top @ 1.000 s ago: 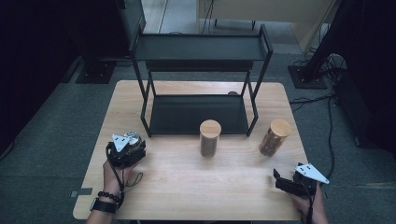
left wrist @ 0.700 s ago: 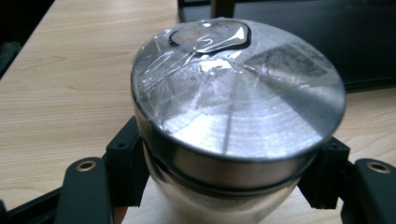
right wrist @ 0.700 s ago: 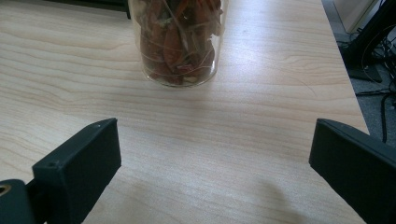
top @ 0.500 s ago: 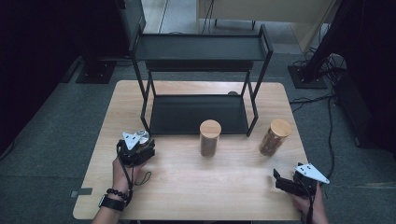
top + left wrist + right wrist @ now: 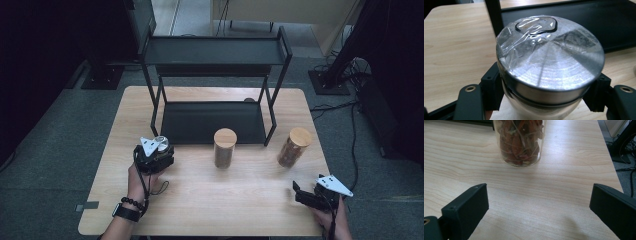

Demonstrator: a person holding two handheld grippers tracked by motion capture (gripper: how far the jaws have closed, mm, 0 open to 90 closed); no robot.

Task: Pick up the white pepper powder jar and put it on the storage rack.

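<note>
Nearest the person, the right gripper (image 5: 301,192) rested low at the near right corner of the wooden table (image 5: 210,200), held in the right hand (image 5: 330,220), its grey plate on top. In the right gripper view its two black jaws stood wide apart with nothing but bare tabletop between them.

A little farther in, on the left side, the left hand (image 5: 137,177), with a dark bead bracelet and a watch at the wrist, held the left gripper (image 5: 154,155) over the table. In the left gripper view its jaws pressed against both sides of a metal-lidded jar (image 5: 549,72), gripping it just below the lid. The round brushed-metal lid had clear tape stuck across part of its top. From above, the jar's lid showed at the gripper's front, near the rack's front left leg.

Beyond the grippers stood two glass jars with wooden lids. The middle jar (image 5: 224,148) stood upright just in front of the rack's lower shelf, holding something dark. The right jar (image 5: 294,147) stood toward the table's right edge, ahead of the right gripper; the right gripper view showed reddish-brown dried pieces inside it (image 5: 520,142).

Farthest back, a black two-tier metal rack (image 5: 215,52) stood on the table's far half, both shelves bare. Cables lay on the grey floor to the right.
</note>
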